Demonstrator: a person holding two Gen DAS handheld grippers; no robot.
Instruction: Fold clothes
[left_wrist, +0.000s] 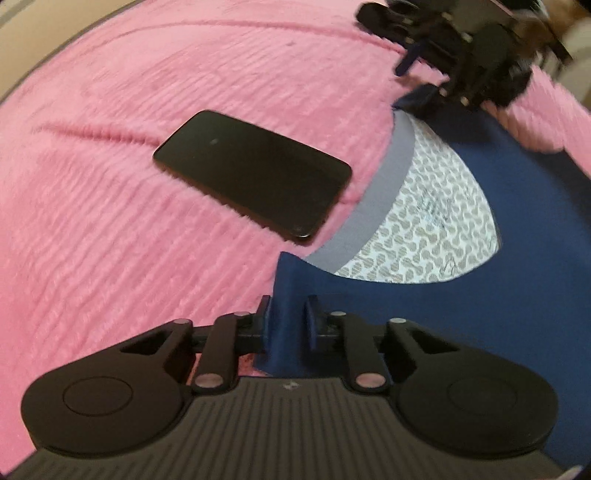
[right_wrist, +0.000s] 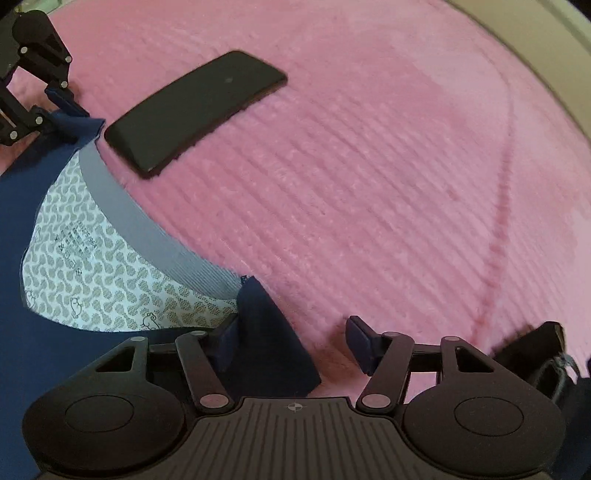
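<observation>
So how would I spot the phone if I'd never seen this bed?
Look at the pink blanket that covers the whole surface. Just beyond the grey collar of the navy shirt lies the phone: a flat, glossy black slab, the only hard, shiny thing among soft fabrics.

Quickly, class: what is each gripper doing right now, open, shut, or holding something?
Left gripper: shut on the navy blue garment at its waistband corner.
Right gripper: open, the garment's other corner lying between its jaws.
</observation>
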